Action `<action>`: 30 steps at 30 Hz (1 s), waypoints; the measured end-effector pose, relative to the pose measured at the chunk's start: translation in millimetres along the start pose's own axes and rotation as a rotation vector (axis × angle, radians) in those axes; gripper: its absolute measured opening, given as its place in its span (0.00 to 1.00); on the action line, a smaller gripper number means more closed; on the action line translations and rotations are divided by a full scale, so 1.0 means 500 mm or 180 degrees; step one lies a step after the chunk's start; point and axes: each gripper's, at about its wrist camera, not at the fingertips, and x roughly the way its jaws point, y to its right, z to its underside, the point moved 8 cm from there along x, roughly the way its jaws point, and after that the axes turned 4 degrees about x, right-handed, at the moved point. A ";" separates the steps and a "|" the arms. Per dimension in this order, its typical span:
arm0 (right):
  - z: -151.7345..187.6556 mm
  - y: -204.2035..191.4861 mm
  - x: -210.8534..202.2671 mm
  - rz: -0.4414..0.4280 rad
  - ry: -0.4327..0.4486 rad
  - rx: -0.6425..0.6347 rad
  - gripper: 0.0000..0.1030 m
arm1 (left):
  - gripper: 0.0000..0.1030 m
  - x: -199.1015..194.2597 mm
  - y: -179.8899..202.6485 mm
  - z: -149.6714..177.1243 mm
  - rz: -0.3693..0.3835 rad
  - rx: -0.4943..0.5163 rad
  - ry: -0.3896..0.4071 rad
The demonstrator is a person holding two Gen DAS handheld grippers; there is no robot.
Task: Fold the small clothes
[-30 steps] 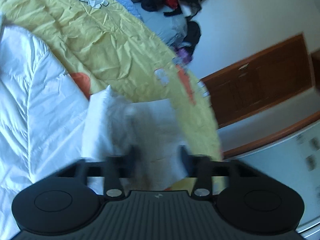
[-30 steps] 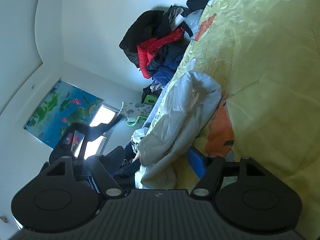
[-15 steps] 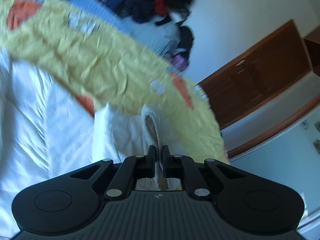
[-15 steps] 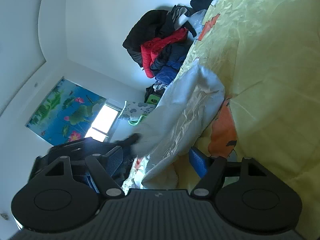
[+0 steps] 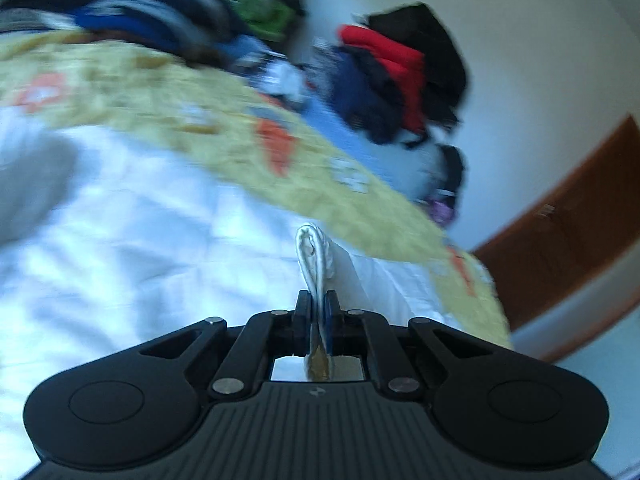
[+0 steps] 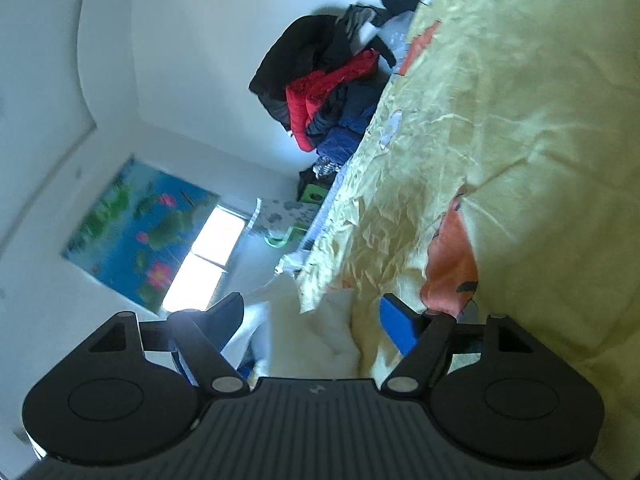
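Both claws lie low over the bed: left claw [image 5: 318,306] clamped on the white garment [image 5: 316,252], right claw [image 6: 320,316] spread apart.

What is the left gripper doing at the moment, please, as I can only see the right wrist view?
Observer: The left gripper is shut on a fold of the white garment, pinched between its fingers.
Operator: Thank you. Where does that cloth sit?
Observer: It rises from the white quilt, next to the yellow sheet; the view is blurred.
Operator: Is there anything beyond the bed on that side?
Observer: Yes, a brown wooden door shows at the right, which your view lacks.
Operator: And my right gripper?
Observer: Its fingers stand wide apart with nothing clamped between them.
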 end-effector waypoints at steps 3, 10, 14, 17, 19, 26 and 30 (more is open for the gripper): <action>0.002 -0.008 0.002 -0.0003 0.0048 -0.0070 0.82 | 0.06 -0.042 -0.100 0.017 -0.0293 -0.0241 -0.0014; -0.012 0.004 -0.008 -0.0151 0.0163 0.0118 0.82 | 0.06 -0.069 -0.198 0.044 -0.0488 -0.0522 -0.0044; -0.007 0.001 -0.006 -0.0111 0.0153 0.0057 0.82 | 0.06 -0.057 -0.213 0.043 -0.0499 -0.0564 -0.0071; -0.004 -0.001 -0.005 -0.0092 0.0146 0.0023 0.82 | 0.06 -0.058 -0.215 0.048 -0.0491 -0.0529 -0.0083; -0.004 0.000 -0.005 -0.0087 0.0145 0.0013 0.82 | 0.06 -0.062 -0.223 0.052 -0.0503 -0.0517 -0.0092; -0.003 -0.001 -0.003 -0.0077 0.0143 -0.0003 0.82 | 0.06 -0.044 -0.293 0.081 -0.0744 -0.0659 -0.0196; -0.001 -0.004 -0.002 -0.0057 0.0131 -0.0039 0.82 | 0.08 -0.026 -0.302 0.096 -0.0781 -0.0727 -0.0160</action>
